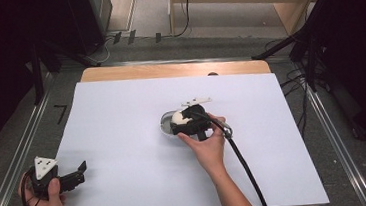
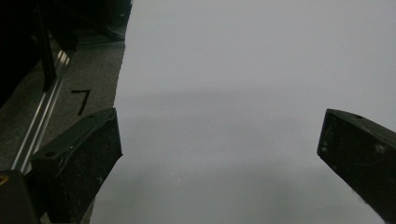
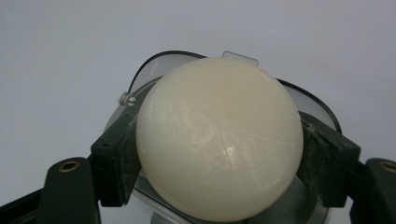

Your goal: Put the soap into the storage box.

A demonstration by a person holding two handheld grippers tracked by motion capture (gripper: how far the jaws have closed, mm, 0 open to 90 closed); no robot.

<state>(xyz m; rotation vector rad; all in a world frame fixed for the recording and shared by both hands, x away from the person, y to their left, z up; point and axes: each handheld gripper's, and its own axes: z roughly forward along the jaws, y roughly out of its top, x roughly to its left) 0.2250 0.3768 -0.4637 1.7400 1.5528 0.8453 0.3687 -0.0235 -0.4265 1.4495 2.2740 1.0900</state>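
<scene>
White sheet [image 1: 124,138] covers wooden table [image 1: 168,70]; grey carpet [image 1: 206,43] beyond.

Smooth cream-white ball [image 3: 218,140], faintly scuffed, pinched between two black jaws, poised just above a shiny round metal dish [image 3: 306,100], mid-table.

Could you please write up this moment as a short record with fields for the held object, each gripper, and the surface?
held object: cream-white ball, smooth, faintly scratched
right gripper: jaws shut on the ball, one on each side
below the ball: round dish with a clear rim and shiny base; contact between them cannot be told
left gripper: jaws wide apart, nothing between them, near the table's left edge
surface: white table top
</scene>
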